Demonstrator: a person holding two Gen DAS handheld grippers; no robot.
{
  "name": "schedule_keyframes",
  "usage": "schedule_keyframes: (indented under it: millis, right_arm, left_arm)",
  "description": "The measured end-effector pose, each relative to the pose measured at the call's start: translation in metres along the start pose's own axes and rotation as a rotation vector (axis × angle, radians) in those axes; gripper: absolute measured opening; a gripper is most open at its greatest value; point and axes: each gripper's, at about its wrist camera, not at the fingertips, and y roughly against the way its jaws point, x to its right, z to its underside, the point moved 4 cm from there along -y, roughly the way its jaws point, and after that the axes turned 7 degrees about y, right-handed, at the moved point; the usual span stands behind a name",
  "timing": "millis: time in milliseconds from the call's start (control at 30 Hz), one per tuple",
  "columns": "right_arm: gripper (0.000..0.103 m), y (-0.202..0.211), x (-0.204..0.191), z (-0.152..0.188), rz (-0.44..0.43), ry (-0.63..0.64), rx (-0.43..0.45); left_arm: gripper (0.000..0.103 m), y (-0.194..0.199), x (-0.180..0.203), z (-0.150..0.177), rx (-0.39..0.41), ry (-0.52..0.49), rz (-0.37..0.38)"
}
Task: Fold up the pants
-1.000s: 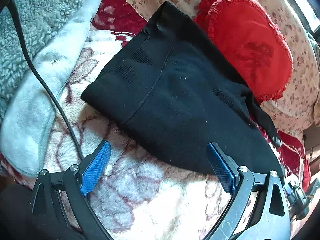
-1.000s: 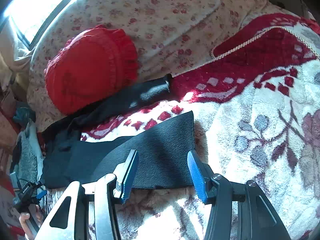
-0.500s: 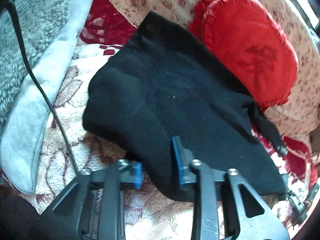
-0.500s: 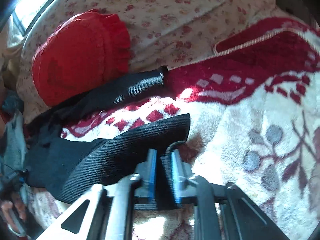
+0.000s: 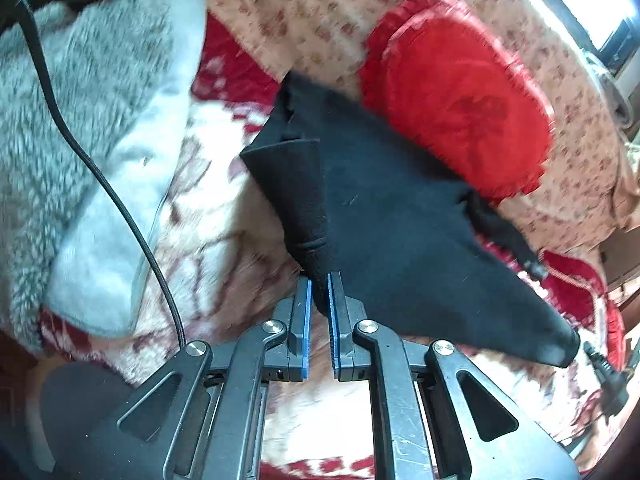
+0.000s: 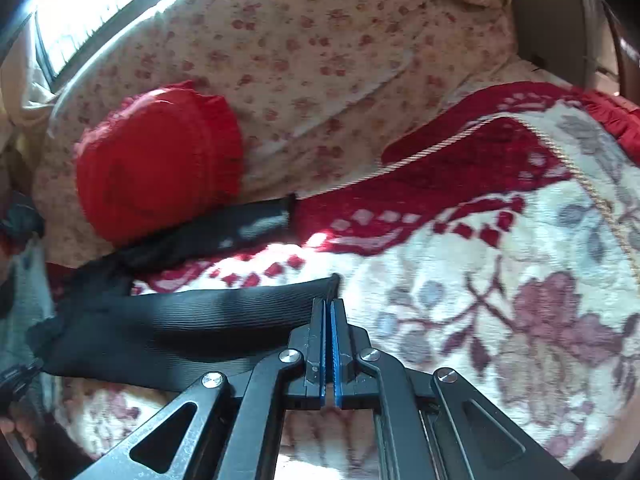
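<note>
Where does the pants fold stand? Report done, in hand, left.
Done: both grippers are clamped on the black pants, the left gripper at the waist end, the right gripper at a leg cuff.
In hand: the pinched cloth is raised off the blanket.
Left: no fold shows yet; the other leg lies spread near the red cushion.

Left gripper (image 5: 319, 280) angles steeply down, blue pads clamped tight; right gripper (image 6: 329, 308) tilts down too, pads pinched together.
</note>
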Motion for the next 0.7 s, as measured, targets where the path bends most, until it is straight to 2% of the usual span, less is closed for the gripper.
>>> schedule_keyframes:
  millis: [67,200,267,367,533,567,633,700]
  right_arm:
    - [0.000,-0.008,0.012,0.003,0.070,-0.018,-0.023]
    - [0.000,-0.024,0.013,0.007,-0.054,-0.075,-0.067]
    - [0.003,-0.022,-0.003,0.004,-0.108,-0.043,-0.063]
    - [0.006,-0.022,-0.040,0.000,-0.165,0.050,-0.082]
    - [0.008,-0.040,-0.110,0.002,-0.309,0.151,-0.128]
    - [0.009,-0.045,-0.126,0.004,-0.337,0.172,-0.137]
    - [0.013,-0.056,-0.156,0.008,-0.384,0.214,-0.155]
    - [0.031,-0.068,-0.183,0.012,-0.417,0.254,-0.180]
  left_arm:
    - [0.006,-0.016,-0.008,0.003,-0.024,0.022,-0.023]
    - [0.007,-0.016,-0.009,0.006,-0.019,0.003,-0.034]
    - [0.008,-0.006,-0.006,0.005,-0.011,-0.016,-0.042]
    - [0.008,0.011,-0.005,0.003,0.023,-0.046,-0.095]
    - [0.008,0.035,0.000,-0.006,0.072,-0.066,-0.084]
    - [0.012,0.035,0.002,-0.007,0.071,-0.076,-0.086]
    - [0.029,0.031,0.007,-0.008,0.072,-0.097,-0.085]
    - [0.037,0.024,0.014,-0.009,0.071,-0.108,-0.084]
